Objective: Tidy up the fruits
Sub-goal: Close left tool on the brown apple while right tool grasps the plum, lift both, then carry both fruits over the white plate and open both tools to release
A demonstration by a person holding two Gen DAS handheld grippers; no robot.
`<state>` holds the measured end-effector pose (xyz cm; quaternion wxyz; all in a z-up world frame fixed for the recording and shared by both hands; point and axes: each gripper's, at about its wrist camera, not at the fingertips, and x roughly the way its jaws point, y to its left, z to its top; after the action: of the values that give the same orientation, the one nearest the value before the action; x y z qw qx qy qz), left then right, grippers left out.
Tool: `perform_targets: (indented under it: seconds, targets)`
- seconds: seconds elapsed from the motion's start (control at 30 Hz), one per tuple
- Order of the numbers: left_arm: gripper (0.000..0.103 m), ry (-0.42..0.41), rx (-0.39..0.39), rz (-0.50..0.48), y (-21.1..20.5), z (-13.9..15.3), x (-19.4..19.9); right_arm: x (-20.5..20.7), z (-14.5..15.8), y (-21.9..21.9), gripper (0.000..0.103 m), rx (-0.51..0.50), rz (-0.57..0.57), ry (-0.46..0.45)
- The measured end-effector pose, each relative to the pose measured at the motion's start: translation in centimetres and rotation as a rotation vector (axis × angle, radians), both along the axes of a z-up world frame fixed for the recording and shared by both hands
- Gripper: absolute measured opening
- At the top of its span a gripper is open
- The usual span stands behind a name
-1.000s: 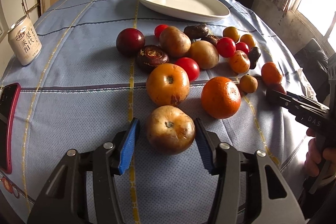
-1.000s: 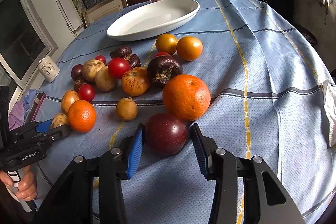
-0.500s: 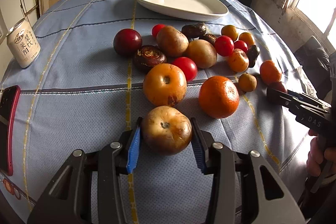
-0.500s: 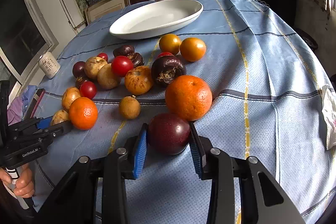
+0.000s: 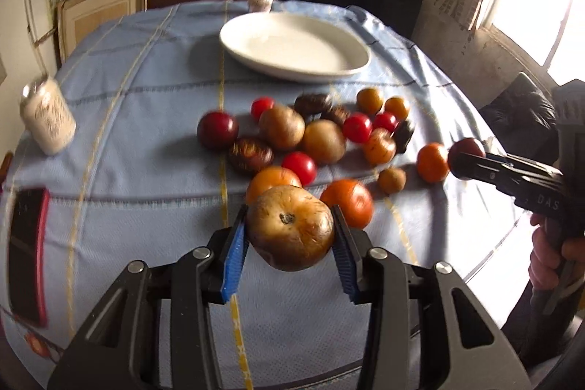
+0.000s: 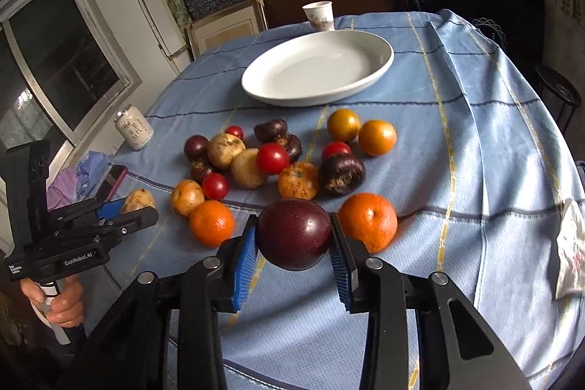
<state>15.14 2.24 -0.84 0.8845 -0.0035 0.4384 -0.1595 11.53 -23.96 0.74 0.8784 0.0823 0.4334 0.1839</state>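
Observation:
My left gripper [image 5: 289,236] is shut on a brown-yellow fruit [image 5: 290,227] and holds it above the blue tablecloth [image 5: 146,119]. It also shows in the right wrist view [image 6: 137,201]. My right gripper [image 6: 292,243] is shut on a dark red plum [image 6: 293,234], lifted off the cloth; the plum also shows in the left wrist view [image 5: 466,148]. Several other fruits lie in a cluster mid-table: oranges [image 6: 367,222], red tomatoes [image 6: 272,158], dark purple fruits [image 6: 342,174]. An empty white oval plate [image 6: 318,68] sits beyond them.
A white can [image 5: 47,119] stands at the table's left. A red-cased phone [image 5: 27,254] lies near the left edge. A paper cup [image 6: 319,16] stands behind the plate. A crumpled tissue [image 6: 570,251] lies at the right edge. Shelves and boxes stand behind the table.
Both grippers closed on their fruits, then lifted them off the cloth. The table now sits lower and farther in both views.

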Motion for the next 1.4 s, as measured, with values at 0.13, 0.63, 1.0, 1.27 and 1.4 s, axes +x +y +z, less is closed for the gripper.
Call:
perform_targets:
  seconds: [0.13,0.63,1.0,1.27,1.4]
  targets:
    - [0.042,-0.069,0.013,-0.032,-0.7,3.2,3.3,3.9,2.3,0.4,0.038,-0.01,0.009,-0.067]
    - [0.042,0.083,0.061,0.021,-5.4,0.4,25.0,23.1,-2.2,1.7,0.038,-0.075,-0.073,0.078]
    - [0.042,0.146,0.089,0.031,-5.8,-3.2,28.3,25.2,-4.7,2.8,0.038,-0.126,-0.039,0.125]
    - [0.053,0.135,0.099,0.033,-5.8,-2.9,28.0,24.7,-3.9,2.8,0.041,-0.131,-0.033,0.105]
    - [0.065,0.069,0.091,0.039,-5.3,0.0,25.9,22.7,-1.6,1.5,0.047,-0.108,-0.055,0.049]
